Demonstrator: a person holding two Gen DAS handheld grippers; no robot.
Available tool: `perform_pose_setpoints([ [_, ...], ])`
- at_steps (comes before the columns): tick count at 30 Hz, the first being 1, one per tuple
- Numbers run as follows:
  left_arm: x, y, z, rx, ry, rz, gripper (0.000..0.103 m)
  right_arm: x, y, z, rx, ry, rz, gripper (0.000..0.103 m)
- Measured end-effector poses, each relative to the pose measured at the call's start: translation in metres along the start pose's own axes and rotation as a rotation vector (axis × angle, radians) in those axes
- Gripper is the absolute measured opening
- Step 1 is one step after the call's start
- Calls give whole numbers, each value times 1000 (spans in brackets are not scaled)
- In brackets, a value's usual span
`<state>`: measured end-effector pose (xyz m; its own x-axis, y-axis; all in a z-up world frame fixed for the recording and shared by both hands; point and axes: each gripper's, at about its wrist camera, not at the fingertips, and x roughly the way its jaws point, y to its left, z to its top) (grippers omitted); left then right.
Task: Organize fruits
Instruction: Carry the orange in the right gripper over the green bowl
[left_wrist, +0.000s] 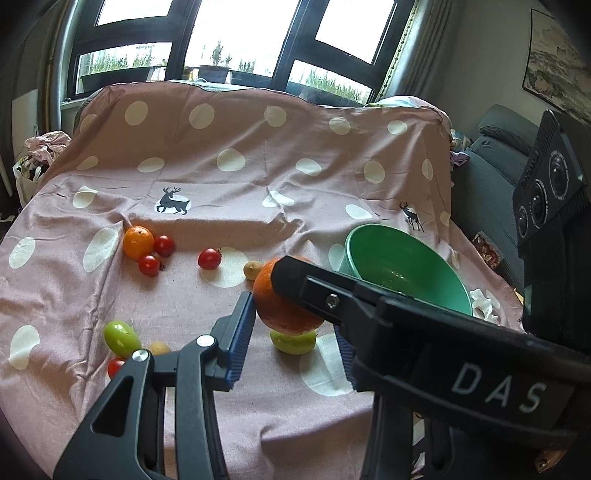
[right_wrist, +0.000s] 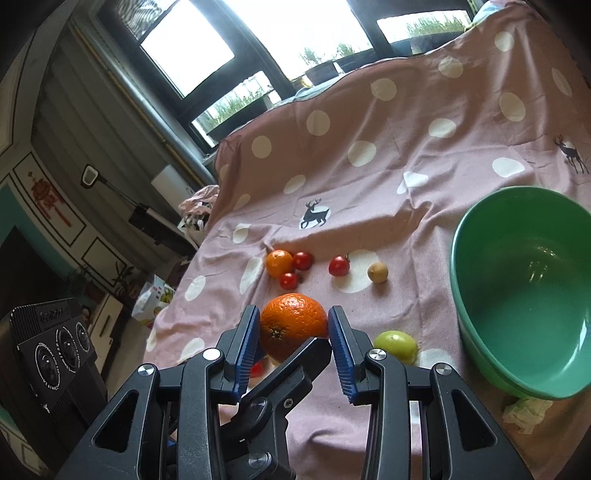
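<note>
Here the right tool (right_wrist: 291, 328) pinches the large orange (right_wrist: 291, 325), blue ribbed pads against dimpled peel, raised above the spotted pink cloth (right_wrist: 369, 184). Left tool (left_wrist: 291, 325) straddles the same orange; whether it grips cannot be told. Green bowl (right_wrist: 480, 332), glossy and round, sits empty to the right. Small orange (right_wrist: 279, 263), cherry tomatoes (right_wrist: 338, 266), smooth green fruit (right_wrist: 395, 343) remain loose: barely started.
</note>
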<state>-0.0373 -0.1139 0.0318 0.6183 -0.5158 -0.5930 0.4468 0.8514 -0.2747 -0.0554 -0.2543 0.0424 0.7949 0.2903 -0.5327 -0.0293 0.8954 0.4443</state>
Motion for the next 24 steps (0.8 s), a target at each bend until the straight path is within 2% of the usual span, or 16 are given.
perform_pose_setpoints([
  [12, 15, -34, 9, 80, 12, -3, 42, -16, -30, 7, 73, -60, -14, 41],
  [24, 37, -74, 13, 163, 40, -73, 42, -45, -66, 11, 150, -124, -72, 41],
])
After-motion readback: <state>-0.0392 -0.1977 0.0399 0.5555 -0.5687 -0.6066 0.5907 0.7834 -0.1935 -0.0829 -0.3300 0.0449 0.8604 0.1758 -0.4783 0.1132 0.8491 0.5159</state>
